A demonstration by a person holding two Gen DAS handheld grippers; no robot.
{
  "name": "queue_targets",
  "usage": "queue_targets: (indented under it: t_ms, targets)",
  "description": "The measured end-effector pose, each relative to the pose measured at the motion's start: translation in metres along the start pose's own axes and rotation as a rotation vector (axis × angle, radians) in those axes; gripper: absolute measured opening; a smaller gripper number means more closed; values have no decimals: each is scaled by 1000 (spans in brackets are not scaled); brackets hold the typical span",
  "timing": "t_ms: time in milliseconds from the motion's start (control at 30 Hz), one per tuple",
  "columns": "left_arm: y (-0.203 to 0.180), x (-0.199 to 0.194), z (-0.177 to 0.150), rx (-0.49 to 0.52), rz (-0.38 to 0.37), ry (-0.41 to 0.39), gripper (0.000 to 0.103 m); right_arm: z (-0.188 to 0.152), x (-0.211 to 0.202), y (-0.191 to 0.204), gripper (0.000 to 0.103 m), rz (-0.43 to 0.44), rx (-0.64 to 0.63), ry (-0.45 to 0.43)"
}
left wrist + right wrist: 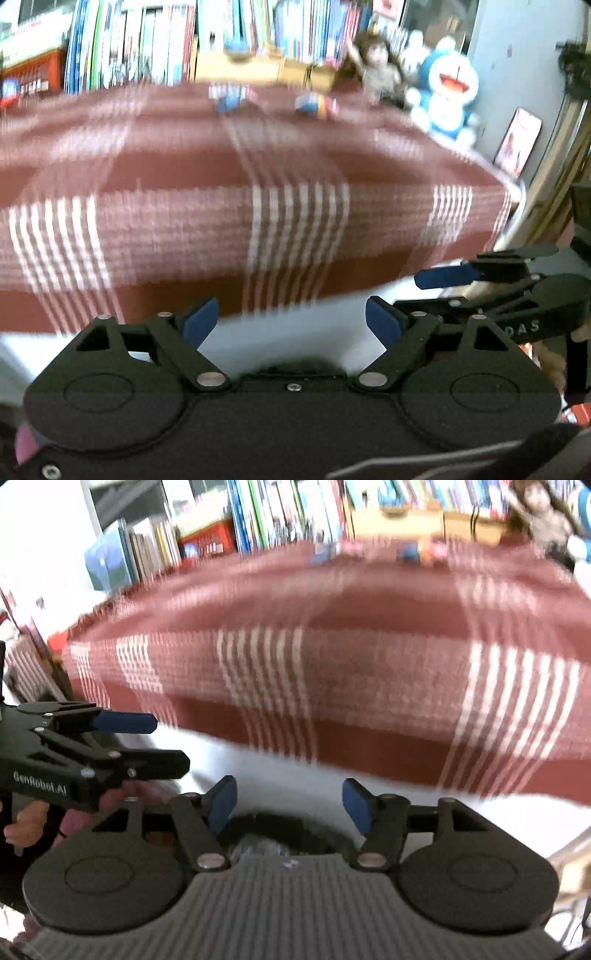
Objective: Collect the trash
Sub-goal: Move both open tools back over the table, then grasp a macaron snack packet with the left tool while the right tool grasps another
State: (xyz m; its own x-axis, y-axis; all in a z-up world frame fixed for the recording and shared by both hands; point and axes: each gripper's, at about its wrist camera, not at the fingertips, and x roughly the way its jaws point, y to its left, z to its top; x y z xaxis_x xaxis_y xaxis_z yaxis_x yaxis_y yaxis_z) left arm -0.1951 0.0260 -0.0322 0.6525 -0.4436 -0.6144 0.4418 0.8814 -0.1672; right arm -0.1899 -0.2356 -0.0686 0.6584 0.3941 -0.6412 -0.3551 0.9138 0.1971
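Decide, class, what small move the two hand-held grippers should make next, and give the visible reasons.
Probably steady both and carry them forward over the red plaid cloth toward the small colourful items at its far edge. The left hand-held gripper and right hand-held gripper are open, empty, and at the near edge. The views are blurred, so whether those items are trash is unclear.

"genrobot.ai" stands on the left gripper (125, 738); book spines are unreadable.
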Motion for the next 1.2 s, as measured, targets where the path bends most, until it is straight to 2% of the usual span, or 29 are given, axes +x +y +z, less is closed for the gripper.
queue_targets:
  t_ms: [133, 300, 467, 767, 833, 967, 1200]
  targets:
    - [4, -6, 38, 29, -5, -106, 91, 32, -16, -8, 82, -18, -12, -89]
    - [13, 10, 92, 18, 53, -178, 92, 71, -27, -26, 84, -96, -1, -185]
    - [28, 54, 147, -28, 86, -210, 93, 113, -19, -52, 86, -185, 20, -232]
    - [46, 156, 239, -150, 106, -217, 99, 189, 36, -96, 94, -285, 65, -248]
    - [52, 178, 257, -162, 124, -204, 100, 202, 54, -104, 97, -303, 66, -235]
    - [59, 224, 283, -158, 203, -114, 101, 223, 92, -119, 102, -323, 56, -185]
    - [74, 281, 283, -154, 312, -10, 101, 237, 147, -135, 103, -352, 24, -76]
